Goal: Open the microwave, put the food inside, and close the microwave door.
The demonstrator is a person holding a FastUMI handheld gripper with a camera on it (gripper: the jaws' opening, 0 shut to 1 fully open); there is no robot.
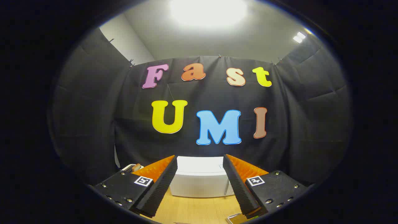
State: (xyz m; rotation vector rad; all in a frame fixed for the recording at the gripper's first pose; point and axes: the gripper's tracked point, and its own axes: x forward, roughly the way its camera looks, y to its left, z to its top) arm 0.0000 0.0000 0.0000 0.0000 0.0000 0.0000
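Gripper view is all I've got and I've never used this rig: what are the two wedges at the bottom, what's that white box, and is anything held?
The camera rides on a hand-held gripper and looks forward along its two fingers; those are the wedges. They stand apart with nothing between them, so nothing is held. Beyond them, on a wooden table, sits the white microwave with its door shut. Past the left-hand finger, a white plate shows at its edge with something brownish on it, likely the food. Behind is the booth's black cloth wall.
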